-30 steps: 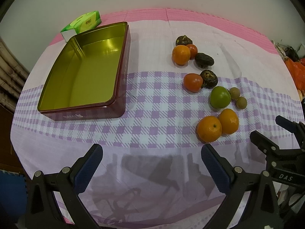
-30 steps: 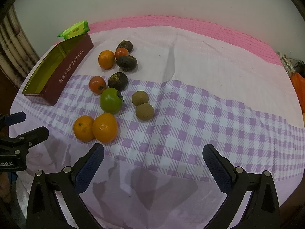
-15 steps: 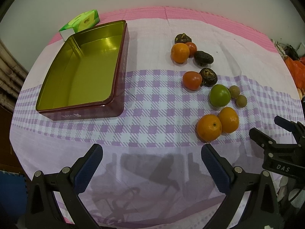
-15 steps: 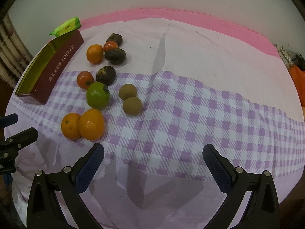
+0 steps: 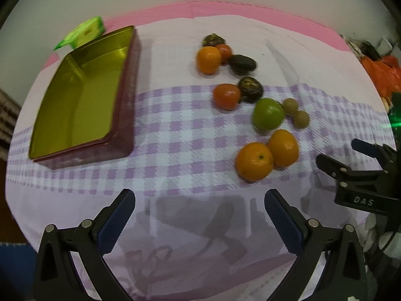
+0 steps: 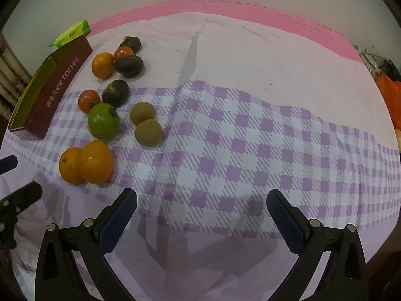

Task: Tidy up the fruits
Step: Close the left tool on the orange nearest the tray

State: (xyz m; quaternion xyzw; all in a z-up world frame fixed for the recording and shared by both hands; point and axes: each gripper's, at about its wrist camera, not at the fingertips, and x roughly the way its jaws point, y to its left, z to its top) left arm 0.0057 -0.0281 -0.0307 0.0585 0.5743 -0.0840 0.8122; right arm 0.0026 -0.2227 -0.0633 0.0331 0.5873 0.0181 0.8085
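A gold-lined maroon tin lies open on the left of the checked cloth. The fruits lie loose to its right. Two oranges are nearest, then a green fruit and two small brown fruits. Farther back are a red fruit, dark fruits and another orange. My left gripper is open and holds nothing, short of the oranges. My right gripper is open too, right of the fruits.
A green packet lies behind the tin's far corner. A pink mat borders the cloth at the back, against a pale wall. Orange items are piled past the table's right edge. Bare cloth stretches right of the fruits.
In both views the tin and fruits have slid leftward, so both grippers have shifted to the right. Both stay open and hold nothing. No fruit has moved on the cloth.
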